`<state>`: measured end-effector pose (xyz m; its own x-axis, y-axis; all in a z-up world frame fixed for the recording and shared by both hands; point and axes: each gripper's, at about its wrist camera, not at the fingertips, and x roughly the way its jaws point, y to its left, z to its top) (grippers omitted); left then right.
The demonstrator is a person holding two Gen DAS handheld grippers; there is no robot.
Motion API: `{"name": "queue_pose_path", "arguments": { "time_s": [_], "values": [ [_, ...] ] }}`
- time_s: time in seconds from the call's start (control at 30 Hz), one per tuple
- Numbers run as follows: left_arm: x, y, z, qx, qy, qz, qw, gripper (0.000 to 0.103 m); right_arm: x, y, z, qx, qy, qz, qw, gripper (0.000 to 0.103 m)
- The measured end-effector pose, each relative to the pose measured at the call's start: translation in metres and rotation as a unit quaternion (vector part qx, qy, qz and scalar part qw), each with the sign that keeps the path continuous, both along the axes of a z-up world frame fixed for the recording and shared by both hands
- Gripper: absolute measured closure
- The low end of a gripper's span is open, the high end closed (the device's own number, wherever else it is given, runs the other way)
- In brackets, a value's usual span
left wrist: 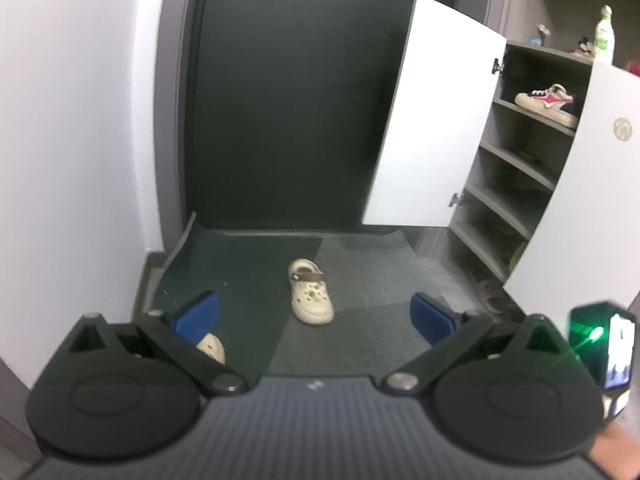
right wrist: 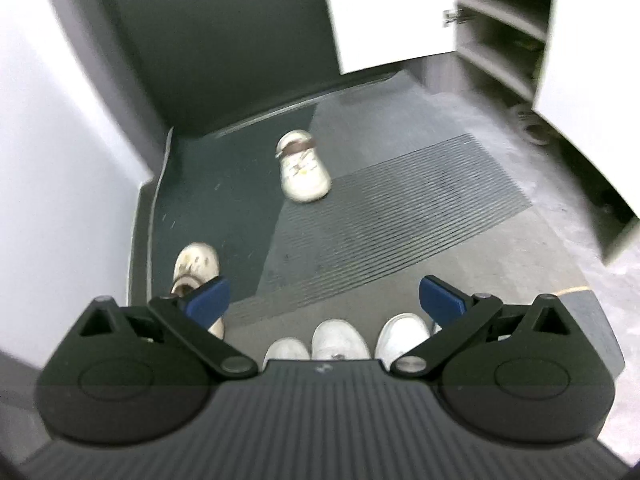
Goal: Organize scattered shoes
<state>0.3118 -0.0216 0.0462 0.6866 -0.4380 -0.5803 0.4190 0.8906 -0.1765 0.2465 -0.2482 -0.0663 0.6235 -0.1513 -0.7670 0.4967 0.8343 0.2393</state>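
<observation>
Both grippers hung above the entryway floor with nothing between their blue pads: the left gripper (left wrist: 316, 314) stood spread wide and released, and the right gripper (right wrist: 325, 298) was spread wide and released as well. On the dark ribbed rubber doormat (left wrist: 360, 280) lay a cream perforated clog with a brown heel strap (left wrist: 310, 291), set near the middle of the mat, its toe toward the cameras and its heel toward the dark door (left wrist: 288, 92). A second cream clog of the same kind (right wrist: 196, 268) lay close to the mat's left edge, well apart from the first, and the right gripper's left finger (right wrist: 208, 298) partly covered it in the right wrist view (in the left wrist view only a sliver showed behind a pad). Three white rounded shoe toes (right wrist: 340, 340) sat side by side on the grey floor just off the mat's near edge, directly beneath the right gripper. To the right stood a grey shelved shoe cabinet (left wrist: 516, 168) with both white doors (left wrist: 432, 120) swung open; a white and pink laced sneaker (left wrist: 548, 102) rested on its top inner shelf. A white bottle (left wrist: 604, 36) stood on the cabinet's top.
</observation>
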Motion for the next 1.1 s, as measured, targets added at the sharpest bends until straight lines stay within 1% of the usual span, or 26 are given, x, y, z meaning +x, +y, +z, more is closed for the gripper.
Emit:
{"name": "queue_pose_path", "arguments": {
  "time_s": [0.07,0.1,0.13,0.17,0.2,0.23,0.3,0.4,0.47,0.53,0.63,0.7,0.77,0.87,0.93,1.0,1.03,1.1],
  "values": [
    [0.002,0.005,-0.008,0.009,0.009,0.006,0.9999,0.0,-0.007,-0.005,-0.001,0.005,-0.028,-0.011,1.0,0.0],
    [0.004,0.006,-0.012,0.015,0.01,0.007,0.9998,0.0,-0.01,-0.008,-0.005,0.015,-0.038,-0.026,0.999,0.0],
    [0.005,0.008,-0.015,0.021,0.012,0.007,0.9997,0.0,-0.013,-0.012,-0.007,0.04,-0.052,-0.042,0.997,0.0],
    [0.007,0.012,-0.02,0.027,0.015,0.008,0.9995,0.0,-0.013,-0.017,-0.005,0.085,-0.074,-0.057,0.992,0.0],
    [0.01,0.017,-0.026,0.034,0.017,0.011,0.9992,0.0,-0.016,-0.021,-0.001,0.126,-0.107,-0.072,0.984,0.0],
    [0.011,0.02,-0.031,0.04,0.02,0.014,0.9989,0.0,-0.02,-0.021,0.007,0.148,-0.146,-0.08,0.975,0.0],
    [0.015,0.026,-0.039,0.05,0.025,0.019,0.9983,0.0,-0.021,-0.016,0.023,0.159,-0.193,-0.087,0.964,0.0],
    [0.021,0.035,-0.051,0.059,0.032,0.026,0.9974,0.0,-0.024,-0.001,0.04,0.146,-0.227,-0.084,0.959,0.0],
    [0.02,0.041,-0.056,0.054,0.031,0.016,0.9979,0.0,-0.019,0.004,0.041,0.16,-0.228,-0.071,0.958,0.0],
    [0.011,0.05,-0.064,0.043,0.039,-0.01,0.9982,0.0,-0.012,0.007,0.041,0.173,-0.226,-0.058,0.957,0.0],
    [0.0,0.062,-0.077,0.035,0.061,-0.027,0.9972,0.0,-0.002,0.002,0.039,0.159,-0.21,-0.063,0.963,0.0],
    [-0.006,0.068,-0.085,0.038,0.061,-0.029,0.997,0.0,0.006,-0.002,0.034,0.171,-0.2,-0.077,0.962,0.0],
    [-0.008,0.074,-0.093,0.048,0.062,-0.021,0.9967,0.0,0.013,0.001,0.031,0.184,-0.199,-0.086,0.959,0.0],
    [-0.007,0.083,-0.103,0.066,0.074,-0.005,0.9951,0.0,0.019,0.011,0.028,0.175,-0.192,-0.091,0.961,0.0],
    [0.004,0.086,-0.107,0.078,0.091,0.008,0.9928,0.0,0.022,0.015,0.027,0.182,-0.194,-0.091,0.96,0.0],
    [0.019,0.085,-0.108,0.084,0.097,0.016,0.9916,0.0,0.023,0.015,0.03,0.188,-0.207,-0.086,0.956,0.0],
    [0.028,0.082,-0.108,0.09,0.097,0.02,0.991,0.0,0.025,0.014,0.035,0.178,-0.211,-0.075,0.958,0.0],
    [0.05,0.069,-0.113,0.121,0.098,0.017,0.9876,0.0,0.026,0.01,0.045,0.143,-0.213,-0.041,0.966,0.0]
  ]
}}
